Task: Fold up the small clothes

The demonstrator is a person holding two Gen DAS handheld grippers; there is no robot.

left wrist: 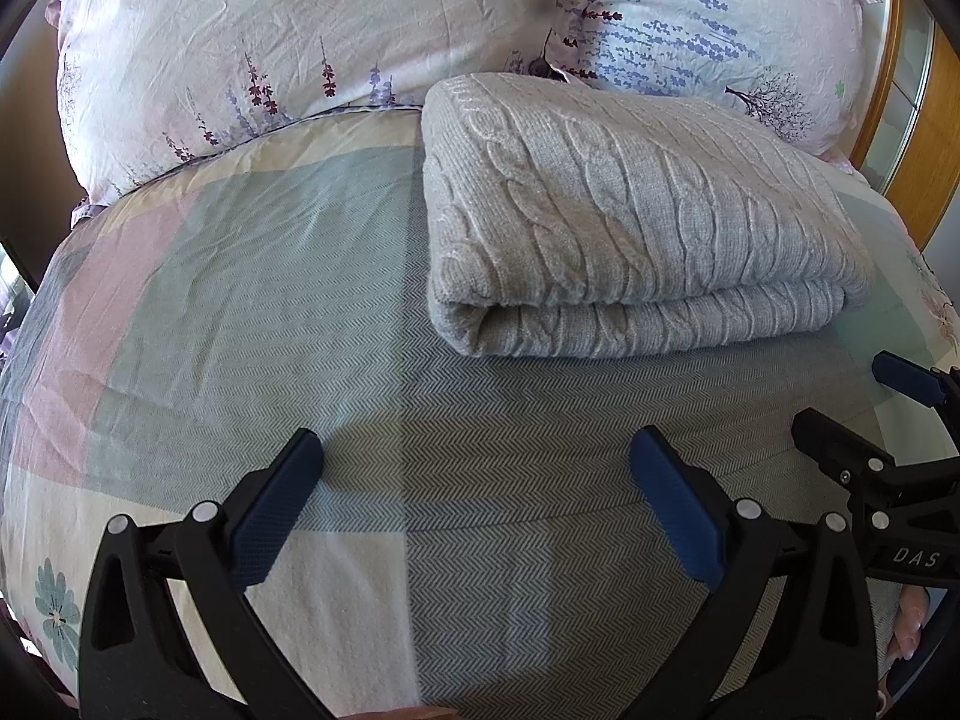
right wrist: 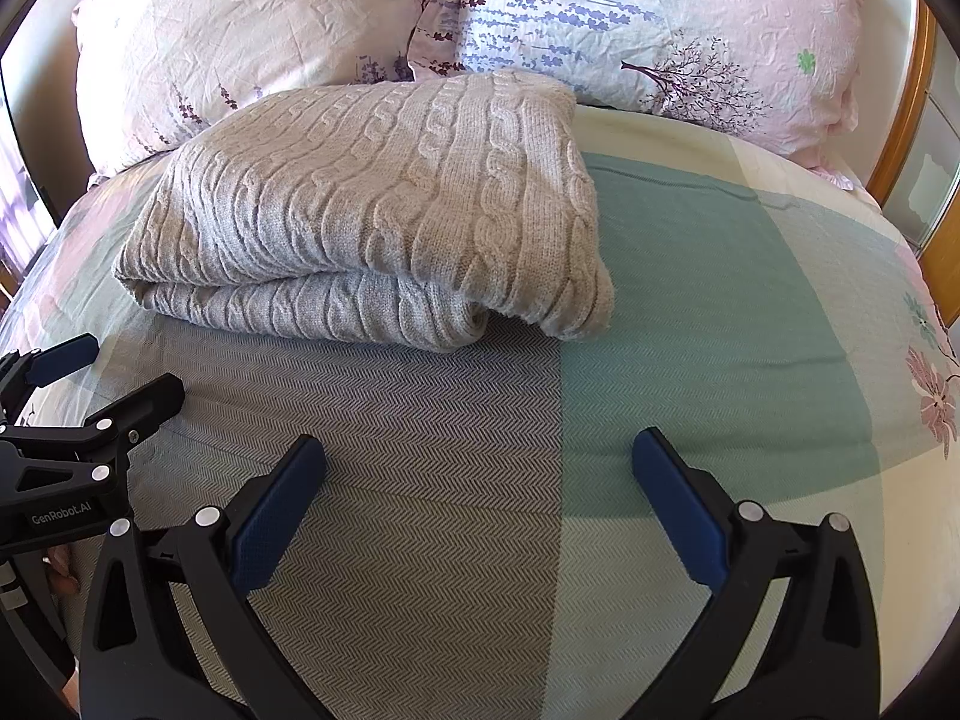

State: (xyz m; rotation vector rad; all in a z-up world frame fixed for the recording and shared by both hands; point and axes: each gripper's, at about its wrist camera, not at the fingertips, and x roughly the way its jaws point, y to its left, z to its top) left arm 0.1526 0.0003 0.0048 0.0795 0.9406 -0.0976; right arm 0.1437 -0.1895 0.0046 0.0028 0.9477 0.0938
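Left wrist view, upper right of frame: folded grey cable-knit sweater (left wrist: 636, 210) lies on the patchwork herringbone bedspread (left wrist: 252, 312), doubled over, rounded fold facing the camera.
Left gripper (left wrist: 474, 468): black frame, blue-padded fingers spread wide at bottom centre, nothing between them, hovering over bare bedspread short of the sweater.
Right gripper, same view (left wrist: 852, 402): enters at right edge, jaws parted, empty, near the sweater's lower right corner but apart from it.
Background: two floral pillows (left wrist: 300, 48) across the top; wooden bed frame (left wrist: 900, 78) at far right.

Right wrist view, upper left of frame: sweater (right wrist: 372, 204) again, its right corner slumping and overhanging the lower layer.
Right gripper (right wrist: 480, 462): fingers wide apart at bottom centre, holding nothing, over bedspread (right wrist: 720, 300).
Left gripper, same view (right wrist: 114, 378): at left edge, open, empty, close to the sweater's lower left corner.

Task state (judgement): sweater looks folded; perhaps one more fold or a tidy remains.
Risk: pinching only the top layer would peel the fold open; thick loose knit could sag or slide between smooth pads; a low pinch might catch bedspread too.
Risk: slumped right corner may splay if lifted unevenly.
Edges: pillows crowd the sweater's far side; little room to push it upward.
Open room: wide bare bedspread at frame bottom and to the sweater's right in the right wrist view.
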